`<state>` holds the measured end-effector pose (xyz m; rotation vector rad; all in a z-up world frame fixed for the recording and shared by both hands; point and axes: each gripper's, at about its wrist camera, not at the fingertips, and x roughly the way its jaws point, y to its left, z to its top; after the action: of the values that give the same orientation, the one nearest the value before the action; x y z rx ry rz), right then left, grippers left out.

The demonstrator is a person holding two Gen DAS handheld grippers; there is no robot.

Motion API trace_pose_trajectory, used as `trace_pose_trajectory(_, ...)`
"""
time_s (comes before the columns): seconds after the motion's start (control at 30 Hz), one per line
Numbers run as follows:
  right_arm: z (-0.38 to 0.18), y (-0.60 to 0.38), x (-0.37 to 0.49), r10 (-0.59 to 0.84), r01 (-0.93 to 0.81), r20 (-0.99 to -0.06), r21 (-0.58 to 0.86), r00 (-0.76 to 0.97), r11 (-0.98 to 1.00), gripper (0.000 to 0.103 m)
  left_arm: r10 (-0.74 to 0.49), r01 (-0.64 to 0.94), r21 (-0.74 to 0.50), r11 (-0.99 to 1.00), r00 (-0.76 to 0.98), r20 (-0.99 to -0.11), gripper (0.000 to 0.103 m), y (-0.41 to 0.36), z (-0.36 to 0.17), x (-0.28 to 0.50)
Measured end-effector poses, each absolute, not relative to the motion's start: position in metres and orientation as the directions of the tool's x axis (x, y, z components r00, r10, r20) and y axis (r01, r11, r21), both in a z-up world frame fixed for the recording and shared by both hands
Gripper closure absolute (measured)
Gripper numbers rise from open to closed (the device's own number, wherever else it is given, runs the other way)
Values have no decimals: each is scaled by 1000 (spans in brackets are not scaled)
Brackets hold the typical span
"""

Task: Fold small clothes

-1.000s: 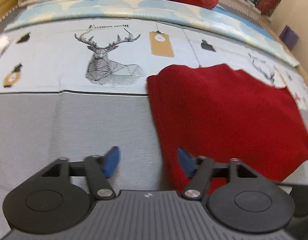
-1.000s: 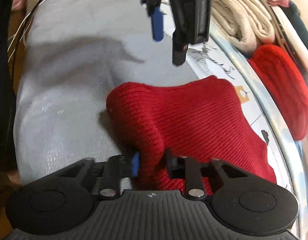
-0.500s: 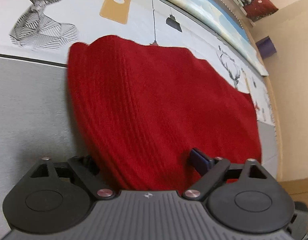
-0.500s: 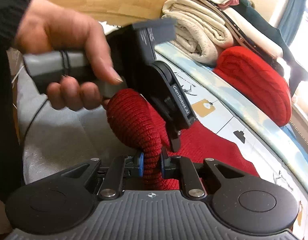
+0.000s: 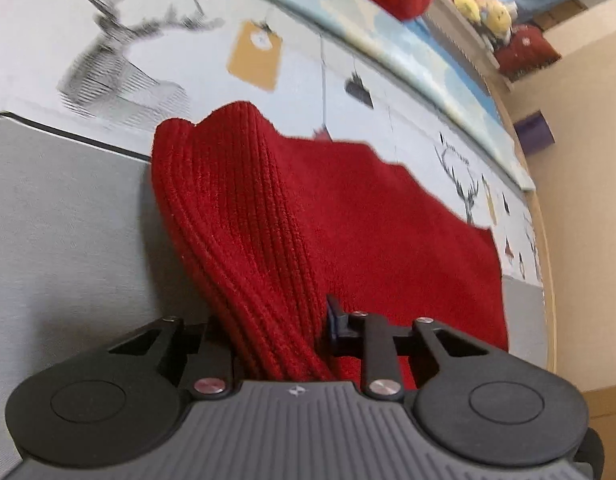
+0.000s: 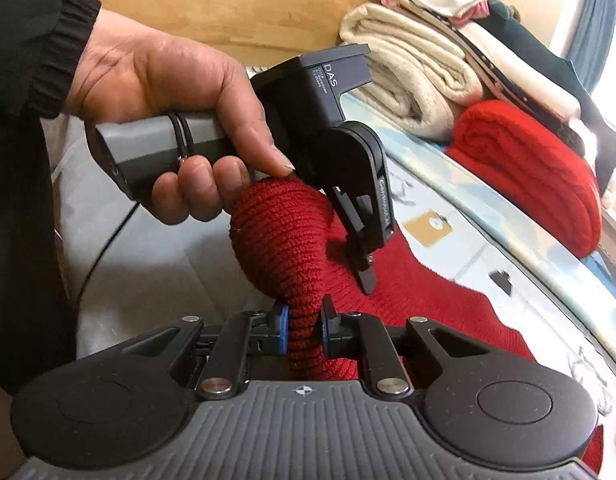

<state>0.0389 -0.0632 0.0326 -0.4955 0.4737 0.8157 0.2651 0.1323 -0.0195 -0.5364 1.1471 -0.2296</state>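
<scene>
Left tongs [image 5: 277,324] closing on red knit [image 5: 348,220]; right tongs [image 6: 303,330] pinching it.

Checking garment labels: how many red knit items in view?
2. One red knit spread on the bed, gripped by both the left gripper and right gripper; one folded red knit beside the stacked laundry. More may be hidden.

Deer-print mat [image 5: 119,68] over grey sheet [image 5: 67,216] — yellow plush toys [image 5: 484,8] behind.
</scene>
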Motion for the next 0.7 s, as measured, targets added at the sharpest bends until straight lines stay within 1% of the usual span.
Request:
trace_pose_trajectory(0.1,41,-57,32,615,-795,-535,-206,580,570,88,-408,-109,-500,859,446,-797,75,149,0,248)
trace_pose_trajectory(0.2,50,-57,28,651,-800,-509,-140,564,584,88,-379,-125,-483,867,465,-800,75,157,15,236)
trace_pose_trajectory(0.33,56,-73,32,638,-757,-500,-55,585,651,88,-337,-121,-433,893,457,-823,74,142,24,233)
trace_pose_trajectory(0.4,56,-88,37,613,-716,-503,-16,609,698,88,-334,-127,-433,892,459,-823,69,130,27,236)
trace_pose_trajectory(0.43,57,-98,40,598,-689,-505,9,622,724,88,-339,-138,-444,885,461,-820,61,126,29,236)
trace_pose_trajectory(0.47,58,-109,42,580,-658,-506,32,638,752,88,-343,-155,-457,876,467,-815,46,122,32,237)
trace_pose_trajectory(0.5,58,-123,45,557,-616,-507,62,658,785,88,-350,-169,-474,864,476,-807,41,118,34,238)
trace_pose_trajectory(0.53,58,-140,49,534,-566,-511,107,674,818,89,-362,-173,-499,849,497,-789,39,114,38,238)
trace_pose_trajectory(0.6,54,-176,60,482,-437,-525,218,701,873,89,-375,-171,-551,817,567,-733,39,108,50,238)
trace_pose_trajectory(0.7,38,-240,65,346,-159,-561,356,752,921,89,-418,-105,-606,789,631,-654,39,94,65,239)
